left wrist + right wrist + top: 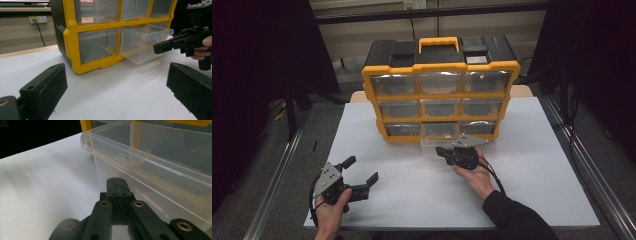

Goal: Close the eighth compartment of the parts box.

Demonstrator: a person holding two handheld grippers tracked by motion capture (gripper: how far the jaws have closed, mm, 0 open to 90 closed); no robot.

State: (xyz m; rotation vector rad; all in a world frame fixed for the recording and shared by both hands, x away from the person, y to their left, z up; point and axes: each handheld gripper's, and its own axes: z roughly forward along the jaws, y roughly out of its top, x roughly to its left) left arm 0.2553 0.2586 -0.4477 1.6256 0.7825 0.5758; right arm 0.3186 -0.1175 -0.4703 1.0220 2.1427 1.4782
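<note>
Your right gripper point(447, 152), fingers pressed together with nothing between them, sits just under the front of the half-pulled clear drawer point(438, 136) in the yellow organiser's point(441, 92) bottom row, so you're probably mid-slide, while your left gripper point(360, 174) waits wide apart over the tabletop point(532, 175).

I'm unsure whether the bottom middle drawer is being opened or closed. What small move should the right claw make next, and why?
Probably press the right claw forward against the clear drawer. The drawer sticks partway out of the yellow cabinet, and the claw's jaws are shut with nothing between them, just in front of its face. That suits pushing, not pulling. The left claw rests open, well away.
</note>
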